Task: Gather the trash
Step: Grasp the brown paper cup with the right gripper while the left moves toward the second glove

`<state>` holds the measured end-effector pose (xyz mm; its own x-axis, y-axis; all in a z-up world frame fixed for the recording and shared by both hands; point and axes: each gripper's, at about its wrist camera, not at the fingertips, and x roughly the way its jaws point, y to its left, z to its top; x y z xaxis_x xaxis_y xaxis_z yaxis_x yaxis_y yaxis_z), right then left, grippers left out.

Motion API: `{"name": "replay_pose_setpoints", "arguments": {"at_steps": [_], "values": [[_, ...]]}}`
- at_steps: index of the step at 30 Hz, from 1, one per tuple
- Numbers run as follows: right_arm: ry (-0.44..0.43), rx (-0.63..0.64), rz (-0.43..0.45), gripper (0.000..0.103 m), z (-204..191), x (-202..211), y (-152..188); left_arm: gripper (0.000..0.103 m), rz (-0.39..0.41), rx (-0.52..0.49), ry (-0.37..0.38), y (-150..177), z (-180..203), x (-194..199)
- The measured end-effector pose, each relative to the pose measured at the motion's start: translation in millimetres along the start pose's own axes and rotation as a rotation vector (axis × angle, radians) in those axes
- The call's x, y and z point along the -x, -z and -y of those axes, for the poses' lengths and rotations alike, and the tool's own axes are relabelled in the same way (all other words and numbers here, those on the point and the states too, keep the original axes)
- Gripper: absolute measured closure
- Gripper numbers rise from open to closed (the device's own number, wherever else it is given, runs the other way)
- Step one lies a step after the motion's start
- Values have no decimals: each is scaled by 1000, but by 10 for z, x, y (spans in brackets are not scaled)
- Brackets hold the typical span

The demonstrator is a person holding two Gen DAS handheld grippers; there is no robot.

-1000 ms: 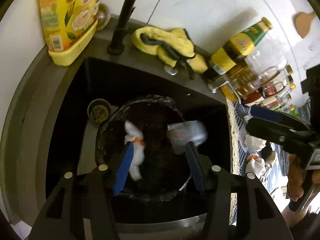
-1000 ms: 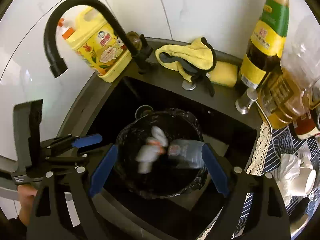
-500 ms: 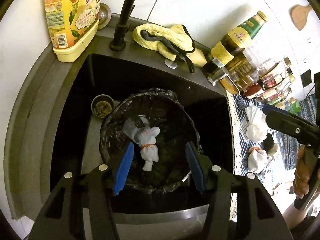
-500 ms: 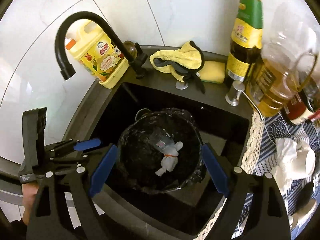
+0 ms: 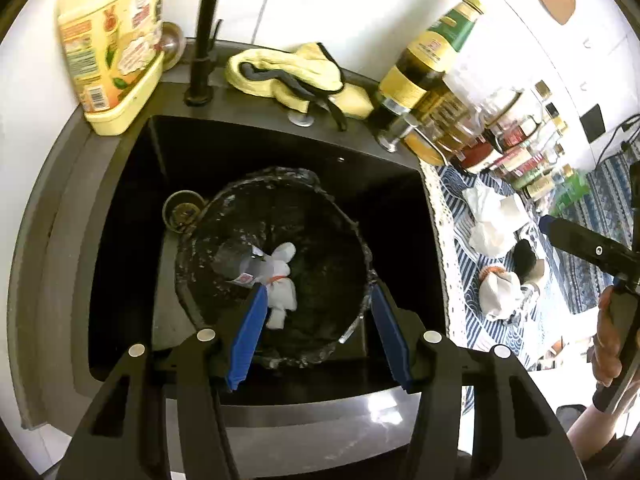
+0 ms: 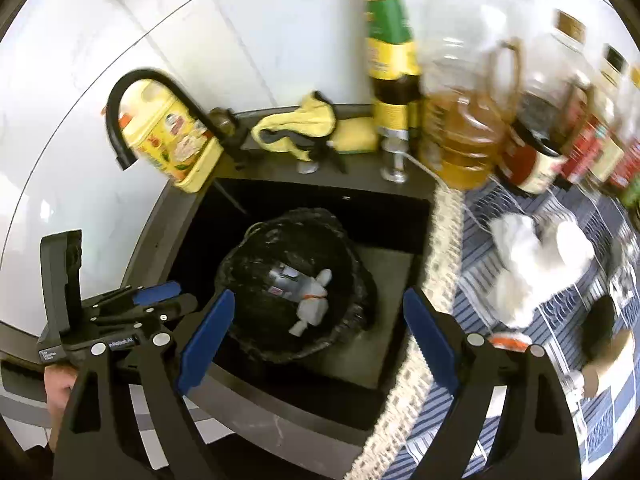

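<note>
A bin lined with a black bag point(image 5: 280, 178) point(image 6: 256, 240) stands in the dark sink point(image 5: 128, 216). At its bottom lie a small white tied bag point(image 5: 282, 292) point(image 6: 312, 304) and a clear plastic bottle point(image 5: 236, 258) point(image 6: 286, 278). My left gripper point(image 5: 316, 300) point(image 6: 132, 304) hangs above the bin's near rim, open and holding nothing. My right gripper point(image 6: 320, 300) point(image 5: 588, 248) is open wide and holds nothing, above the bin's right side and the sink's edge. On the blue striped cloth to the right lie crumpled white tissue point(image 5: 492, 216) point(image 6: 520, 264) and another white tied bag point(image 5: 500, 292).
A black tap point(image 5: 204, 40), a yellow detergent jug point(image 5: 108, 52) and a yellow cloth point(image 5: 288, 76) sit behind the sink. Oil and sauce bottles point(image 6: 460, 128) crowd the back of the counter. A drain strainer point(image 5: 182, 210) lies beside the bin. A person's hand point(image 5: 608, 336) holds the right gripper.
The white bag and the bottle, falling a second ago, now lie still in the bin. Both grippers have drawn back and up; the right one has swung right toward the counter.
</note>
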<state>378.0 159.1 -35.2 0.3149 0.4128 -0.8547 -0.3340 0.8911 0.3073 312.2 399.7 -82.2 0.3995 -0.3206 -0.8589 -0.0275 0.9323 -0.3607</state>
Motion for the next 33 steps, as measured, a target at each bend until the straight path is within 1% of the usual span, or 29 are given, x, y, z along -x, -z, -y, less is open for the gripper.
{"name": "replay_pose_setpoints", "arguments": {"at_steps": [2, 5, 6, 8, 11, 14, 18, 21, 22, 24, 27, 28, 30, 33], "values": [[23, -32, 10, 17, 152, 105, 33, 51, -17, -5, 1, -3, 72, -16], [52, -79, 47, 17, 410, 306, 110, 50, -24, -38, 5, 9, 215, -29], [60, -100, 58, 17, 515, 380, 150, 45, -27, -49, 6, 6, 263, -42], [69, -146, 72, 15, 722, 488, 228, 40, -29, -62, 4, -1, 368, -76], [78, -205, 80, 14, 1038, 612, 360, 40, -43, -70, 12, -9, 522, -129], [102, -267, 76, 14, 1395, 689, 508, 39, -38, -91, 8, 5, 727, -143], [94, -331, 67, 14, 1760, 793, 675, 39, -51, -88, 8, 19, 997, -208], [100, -395, 75, 14, 2088, 897, 810, 39, -62, -114, 4, 36, 1246, -273], [93, -434, 75, 14, 2244, 921, 880, 39, -69, -125, 4, 44, 1344, -307], [64, -502, 73, 14, 2486, 955, 992, 33, -84, -136, 2, 59, 1478, -370], [-54, -645, 83, 14, 2937, 988, 1241, 32, -93, -175, -1, 81, 1692, -474], [-76, -690, 73, 14, 3033, 969, 1293, 32, -104, -178, -12, 84, 1747, -530], [-141, -769, 63, 14, 3267, 916, 1428, 32, -121, -167, -7, 89, 1812, -592], [-155, -819, 46, 14, 3490, 808, 1535, 32, -135, -169, -10, 91, 1937, -682]]}}
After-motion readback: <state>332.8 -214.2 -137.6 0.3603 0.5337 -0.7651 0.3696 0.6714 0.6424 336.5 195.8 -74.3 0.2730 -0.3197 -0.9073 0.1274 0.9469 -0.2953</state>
